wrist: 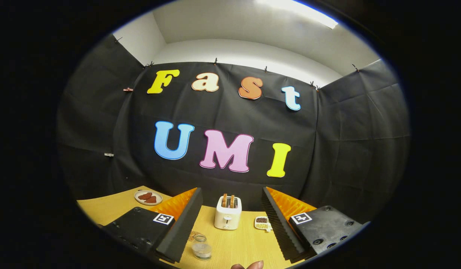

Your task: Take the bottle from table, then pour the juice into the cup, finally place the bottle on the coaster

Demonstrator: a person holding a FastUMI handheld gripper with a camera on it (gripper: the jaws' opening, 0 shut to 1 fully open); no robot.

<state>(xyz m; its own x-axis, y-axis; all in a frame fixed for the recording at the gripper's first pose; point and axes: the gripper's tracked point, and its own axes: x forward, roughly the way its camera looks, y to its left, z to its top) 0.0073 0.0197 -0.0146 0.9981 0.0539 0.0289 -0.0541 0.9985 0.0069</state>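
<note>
My gripper [231, 194] is open, its two fingers spread wide with nothing held between them. A small clear glass cup [201, 247] stands on the wooden table [234, 244], close to the inner side of the left finger. Just behind the cup lies a flat patterned coaster [194, 235], partly hidden by that finger. The tip of a person's finger [249, 265] shows at the near table edge between my fingers.
A white toaster [227, 215] with bread slices in it stands beyond the fingers, near the black booth wall. A small dish of seeds [261, 222] sits to its right. A plate with reddish heart-shaped pieces [148, 197] lies far left on the table.
</note>
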